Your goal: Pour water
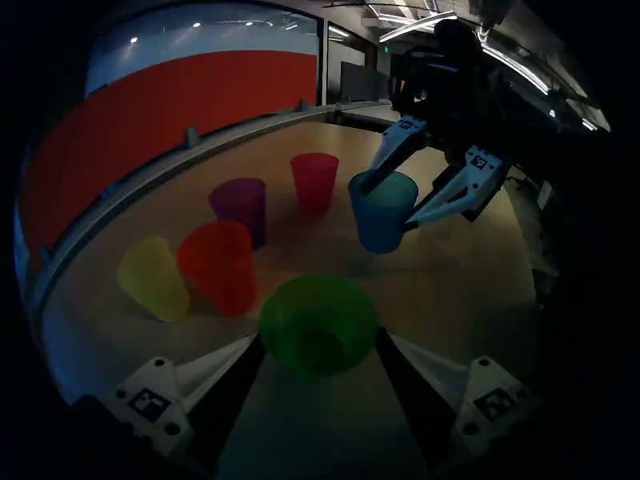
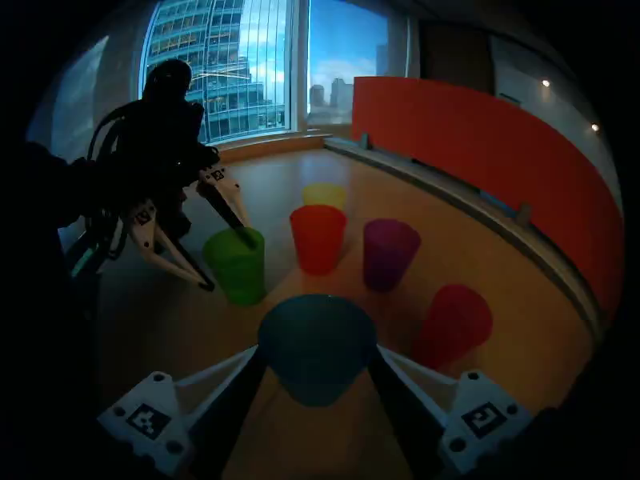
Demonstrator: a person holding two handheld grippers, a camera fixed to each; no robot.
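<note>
Left gripper view shows the left gripper (image 1: pixel 318 342) pinching the green cup (image 1: pixel 318 316) upright, with the right gripper (image 1: pixel 404 196) clamping the blue cup (image 1: pixel 382 212) nearby, probably readying a pour between them, over a wooden table (image 1: pixel 456 276) bearing other cups (image 1: pixel 240 204) in a dim room with a red wall (image 1: pixel 200 96).

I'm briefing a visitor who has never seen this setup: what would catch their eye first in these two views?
Two bright cups held facing each other: the left gripper clamps a green cup, the right gripper a blue cup, at a wooden table. Beside them stand a yellow cup, an orange cup, a purple cup and a red cup, with a long red wall behind them.
</note>
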